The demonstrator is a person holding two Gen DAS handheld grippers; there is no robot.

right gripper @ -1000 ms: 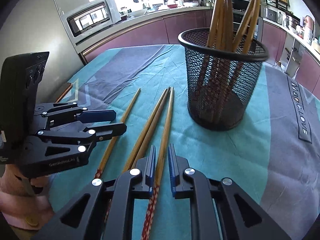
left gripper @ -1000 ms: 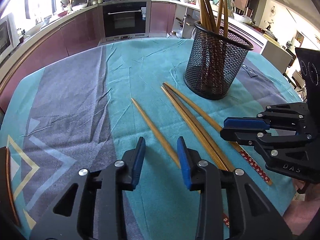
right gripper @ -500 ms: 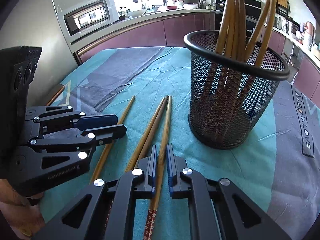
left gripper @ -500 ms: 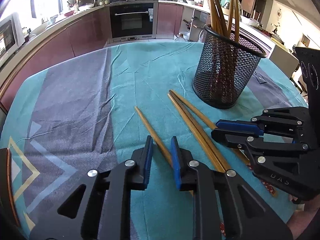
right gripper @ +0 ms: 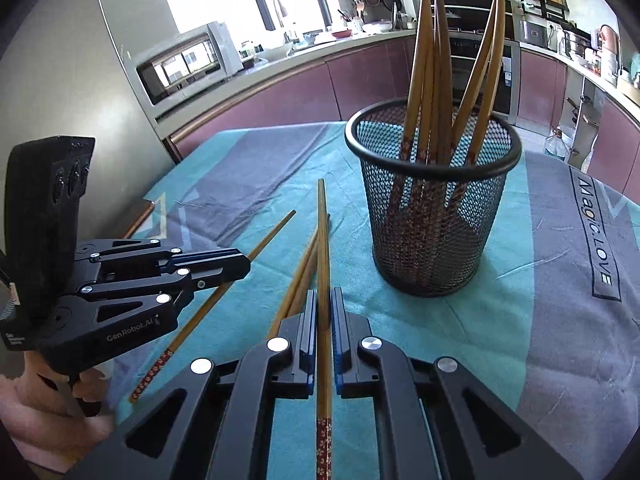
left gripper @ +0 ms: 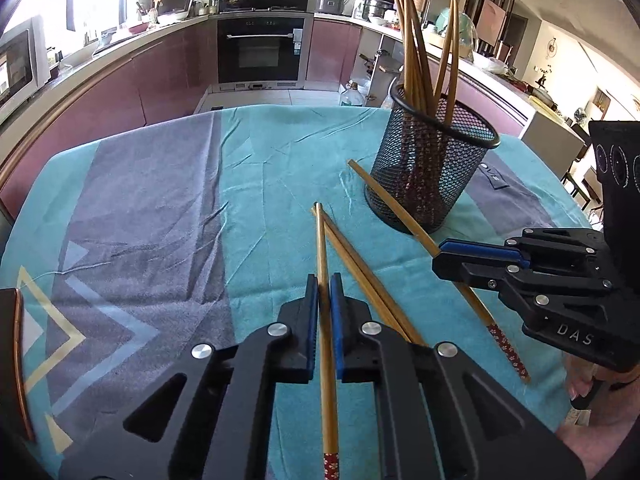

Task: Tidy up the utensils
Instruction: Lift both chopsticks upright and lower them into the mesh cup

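A black mesh cup (left gripper: 430, 172) holds several bamboo chopsticks upright; it also shows in the right wrist view (right gripper: 434, 200). My left gripper (left gripper: 324, 286) is shut on one chopstick (left gripper: 321, 248), lifted off the teal cloth. My right gripper (right gripper: 324, 300) is shut on another chopstick (right gripper: 322, 232), raised and pointing toward the cup; this gripper shows from the side in the left wrist view (left gripper: 480, 258). Two chopsticks (left gripper: 368, 276) lie together on the cloth between the grippers; they also show in the right wrist view (right gripper: 298, 280).
The table carries a teal and grey cloth (left gripper: 160, 208). A wooden table edge (left gripper: 18, 364) shows at far left. Kitchen counters, an oven (left gripper: 260, 48) and a microwave (right gripper: 184, 64) stand behind the table.
Both grippers closed on a chopstick each and lifted them off the cloth. Both views drew back and rose a little from the cup.
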